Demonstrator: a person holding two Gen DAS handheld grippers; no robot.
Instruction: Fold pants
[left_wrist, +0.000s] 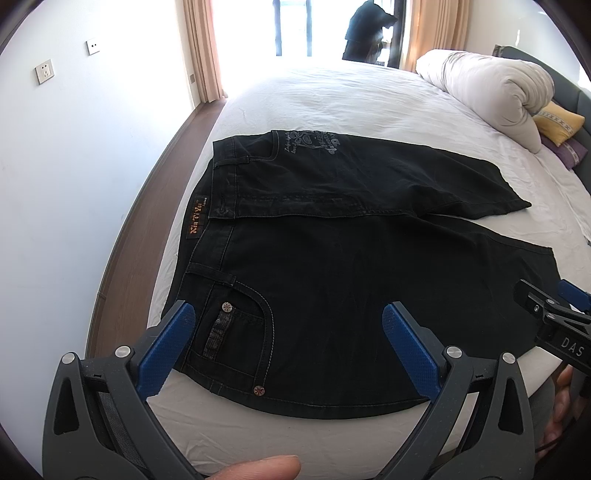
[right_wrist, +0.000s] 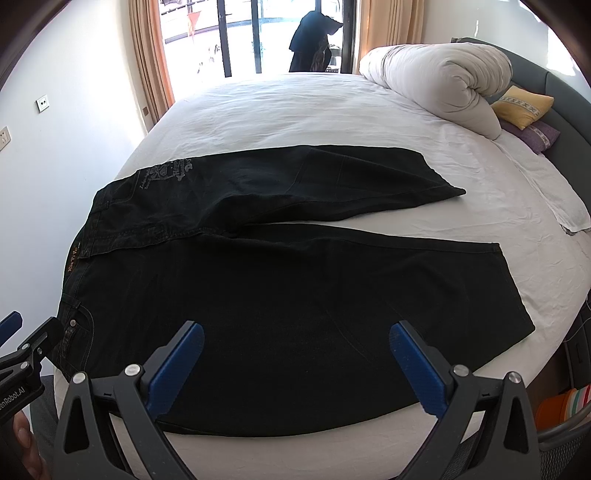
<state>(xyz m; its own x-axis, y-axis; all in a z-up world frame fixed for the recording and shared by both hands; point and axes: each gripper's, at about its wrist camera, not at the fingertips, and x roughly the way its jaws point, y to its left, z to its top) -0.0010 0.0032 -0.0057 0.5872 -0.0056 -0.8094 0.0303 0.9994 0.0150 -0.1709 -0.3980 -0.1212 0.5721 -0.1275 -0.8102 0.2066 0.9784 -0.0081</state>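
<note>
Black pants (left_wrist: 332, 266) lie spread flat on the white bed (left_wrist: 351, 96), waistband at the left, both legs pointing right and slightly apart. They also show in the right wrist view (right_wrist: 280, 288). My left gripper (left_wrist: 288, 317) is open and empty, hovering over the near pocket by the waistband. My right gripper (right_wrist: 295, 336) is open and empty, hovering over the near leg close to the bed's front edge. The right gripper also shows at the right edge of the left wrist view (left_wrist: 554, 314). The left gripper shows at the left edge of the right wrist view (right_wrist: 26, 350).
A rolled white duvet (right_wrist: 443, 77) and a yellow pillow (right_wrist: 521, 105) lie at the bed's far right. A white wall (left_wrist: 55, 184) runs along the left, with a strip of wooden floor (left_wrist: 140, 229) beside the bed. A curtained window (right_wrist: 258, 33) stands behind.
</note>
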